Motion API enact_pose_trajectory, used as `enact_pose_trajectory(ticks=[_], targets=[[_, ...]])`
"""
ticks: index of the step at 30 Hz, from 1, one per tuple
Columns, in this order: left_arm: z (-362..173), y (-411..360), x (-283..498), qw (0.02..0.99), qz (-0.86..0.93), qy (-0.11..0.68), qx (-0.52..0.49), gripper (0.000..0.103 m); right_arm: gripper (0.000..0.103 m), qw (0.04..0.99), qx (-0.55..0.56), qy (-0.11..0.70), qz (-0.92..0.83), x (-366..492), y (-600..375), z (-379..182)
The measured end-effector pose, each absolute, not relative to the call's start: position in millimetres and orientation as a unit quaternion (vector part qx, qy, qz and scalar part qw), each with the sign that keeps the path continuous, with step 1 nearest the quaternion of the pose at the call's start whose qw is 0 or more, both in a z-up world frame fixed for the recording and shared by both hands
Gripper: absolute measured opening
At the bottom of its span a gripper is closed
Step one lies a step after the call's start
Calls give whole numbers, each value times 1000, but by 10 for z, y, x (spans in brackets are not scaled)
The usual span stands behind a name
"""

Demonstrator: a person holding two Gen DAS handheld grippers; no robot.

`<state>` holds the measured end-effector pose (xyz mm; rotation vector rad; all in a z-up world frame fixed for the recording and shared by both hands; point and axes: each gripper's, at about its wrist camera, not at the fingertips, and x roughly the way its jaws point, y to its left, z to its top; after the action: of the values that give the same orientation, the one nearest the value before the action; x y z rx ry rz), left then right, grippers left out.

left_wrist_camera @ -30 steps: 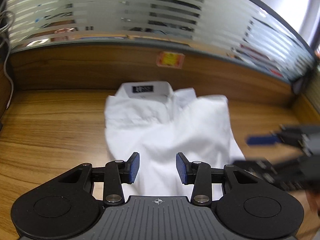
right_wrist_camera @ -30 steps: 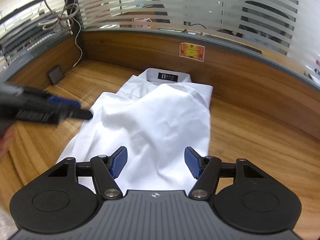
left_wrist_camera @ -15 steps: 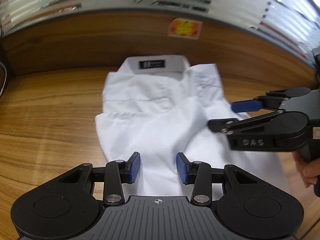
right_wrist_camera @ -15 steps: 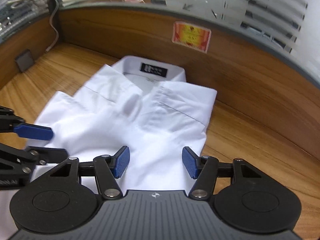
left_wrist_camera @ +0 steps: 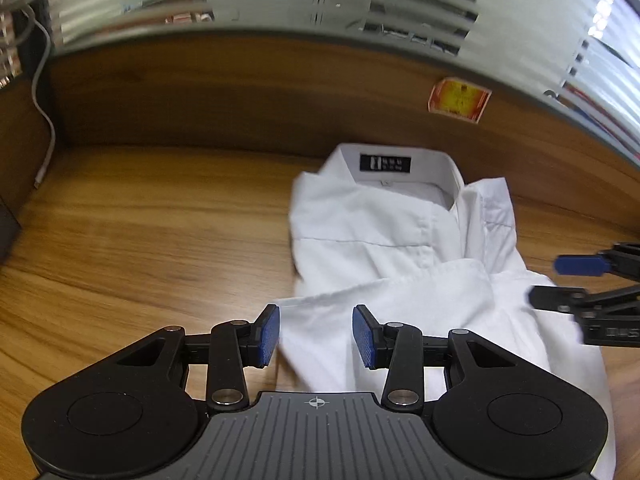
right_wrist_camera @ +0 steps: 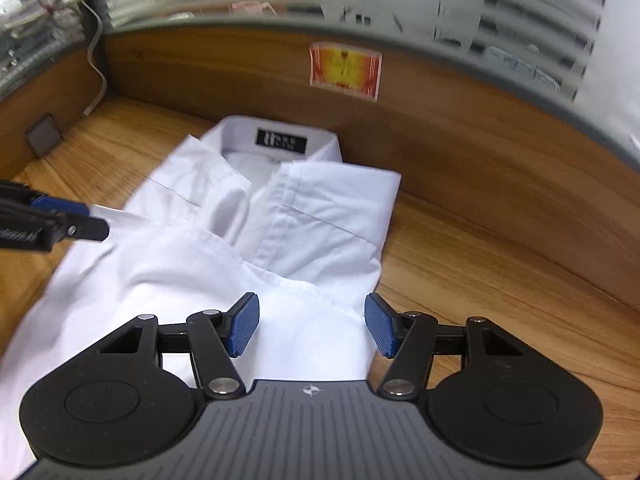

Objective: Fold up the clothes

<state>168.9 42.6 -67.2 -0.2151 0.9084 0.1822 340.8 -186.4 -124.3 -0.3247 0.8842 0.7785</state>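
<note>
While both pairs of jaws are held apart with nothing between the pads, a white dress shirt [left_wrist_camera: 400, 264] is seen lying on the wooden desk [left_wrist_camera: 140, 220], its collar [left_wrist_camera: 392, 176] turned toward the wooden back panel [left_wrist_camera: 240, 92] and a black label [left_wrist_camera: 385, 163] shown inside the neck. The left gripper [left_wrist_camera: 316, 334] is poised low over the near left edge of the shirt: a folded hem edge is framed between its blue pads [left_wrist_camera: 267, 334], with bare wood just outside the left pad. Ahead of and to the right of these jaws, the right gripper [left_wrist_camera: 560, 280] is seen over the shirt's right side, its fingers spread. In the right wrist view, the right gripper [right_wrist_camera: 311, 326] is released as well, white fabric being framed between its pads [right_wrist_camera: 244, 324], and the shirt's right edge is found just inside the right pad. Ahead of these jaws a folded sleeve panel [right_wrist_camera: 332, 216] is laid across the shirt front, and the left gripper [right_wrist_camera: 76, 220] is seen at the far left, its tips over the shirt's left edge. A red and yellow sticker [right_wrist_camera: 346, 70] is fixed to the back panel beyond the collar, and a white cable [left_wrist_camera: 44, 120] is hung down at the far left corner.
</note>
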Motion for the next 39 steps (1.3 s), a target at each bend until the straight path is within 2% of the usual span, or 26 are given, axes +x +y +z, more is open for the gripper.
enact_pose_trajectory(ticks=[7,12,14,20,29,33,35,36,38,39], targets=[[-407,424,1277,901,60,422,-85,44,66,812,-163,393,399,2895,-2263,-822],[-314,261,823,905,23,417,-77,52,72,803,-174,396,410,2446,-2505,-858],[-336,189,633,906,2,415,-84,57,73,799,-178,397,414,2266,-2602,-873],[-521,-99,138,898,-55,430,-79,65,73,788,-192,400,427,1727,-2893,-916],[-906,-364,-139,878,-67,472,-46,63,73,768,-222,416,433,1168,-3010,-1261],[-1020,-444,-194,875,-68,478,-34,56,72,762,-232,414,441,1106,-2973,-1372],[-1065,-470,-224,875,-68,478,-29,44,72,759,-234,415,444,1098,-2961,-1401],[-1070,-464,-241,877,-67,474,-28,42,72,758,-236,415,445,1094,-2955,-1416],[-1073,-454,-275,881,-65,468,-27,26,67,755,-238,415,448,1086,-2943,-1445],[-1066,-451,-292,882,-64,466,-27,24,66,754,-240,415,449,1081,-2938,-1457]])
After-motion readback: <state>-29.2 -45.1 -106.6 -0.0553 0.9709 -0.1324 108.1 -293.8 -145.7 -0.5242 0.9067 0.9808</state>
